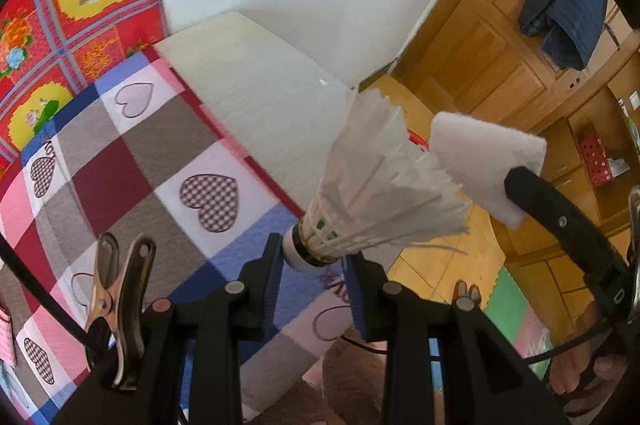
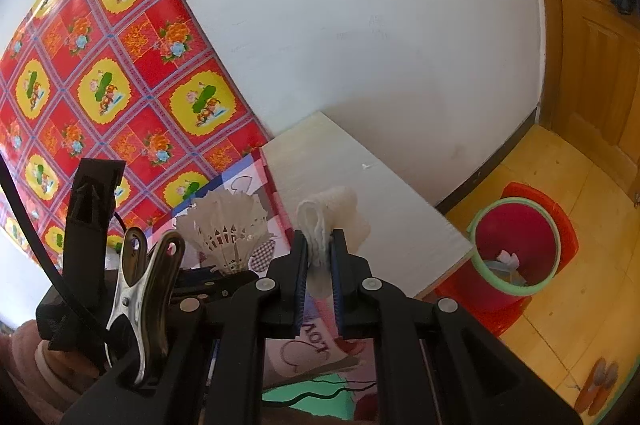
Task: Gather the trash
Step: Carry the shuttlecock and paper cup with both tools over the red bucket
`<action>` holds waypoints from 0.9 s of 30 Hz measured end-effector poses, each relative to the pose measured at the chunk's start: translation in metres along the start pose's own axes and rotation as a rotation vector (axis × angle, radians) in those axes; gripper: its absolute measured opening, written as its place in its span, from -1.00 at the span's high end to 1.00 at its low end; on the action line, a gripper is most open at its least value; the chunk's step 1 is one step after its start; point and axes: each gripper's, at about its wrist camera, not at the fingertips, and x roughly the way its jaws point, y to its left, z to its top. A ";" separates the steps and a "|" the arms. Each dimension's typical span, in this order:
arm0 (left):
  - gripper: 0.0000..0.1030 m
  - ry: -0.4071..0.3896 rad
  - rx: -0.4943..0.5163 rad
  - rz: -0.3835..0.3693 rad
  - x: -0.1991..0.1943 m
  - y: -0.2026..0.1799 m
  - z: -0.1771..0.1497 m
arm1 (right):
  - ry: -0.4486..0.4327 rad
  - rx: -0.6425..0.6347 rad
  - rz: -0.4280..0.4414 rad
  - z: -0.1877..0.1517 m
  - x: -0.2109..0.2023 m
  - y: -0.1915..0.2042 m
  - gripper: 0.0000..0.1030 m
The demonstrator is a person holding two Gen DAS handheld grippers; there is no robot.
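Left hand-held gripper (image 1: 314, 259) pinching a shuttlecock (image 1: 372, 193), right hand-held gripper (image 2: 319, 257) squeezing a tissue (image 2: 332, 213); red bin (image 2: 514, 245) only in right view.

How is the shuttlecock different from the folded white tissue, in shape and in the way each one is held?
The shuttlecock is a feathered cone with a round cork base; the folded tissue is a soft, flat wad. The left tongs grip the shuttlecock by its cork, standing somewhat apart, while the right tongs are pressed nearly together on the tissue's thin fold. Both are white and held above the table.

The red bin's (image 2: 516, 245) contents are too small to identify, and the table (image 2: 400, 225) hides its base.
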 end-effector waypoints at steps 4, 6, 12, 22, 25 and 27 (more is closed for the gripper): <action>0.40 0.014 -0.006 -0.003 0.009 -0.018 0.005 | 0.006 0.002 -0.005 0.003 -0.003 -0.020 0.77; 0.40 0.020 -0.007 -0.005 0.014 -0.029 0.008 | 0.014 0.004 -0.002 0.006 -0.004 -0.030 0.77; 0.40 0.041 0.011 -0.008 0.032 -0.065 0.021 | 0.028 0.004 -0.009 0.014 -0.010 -0.064 0.77; 0.40 0.062 0.088 -0.027 0.062 -0.136 0.039 | 0.048 0.076 -0.045 0.020 -0.015 -0.137 0.77; 0.40 0.071 0.108 -0.036 0.074 -0.155 0.044 | 0.053 0.097 -0.060 0.021 -0.017 -0.159 0.77; 0.40 0.074 0.120 -0.043 0.081 -0.167 0.047 | 0.057 0.108 -0.071 0.021 -0.018 -0.175 0.77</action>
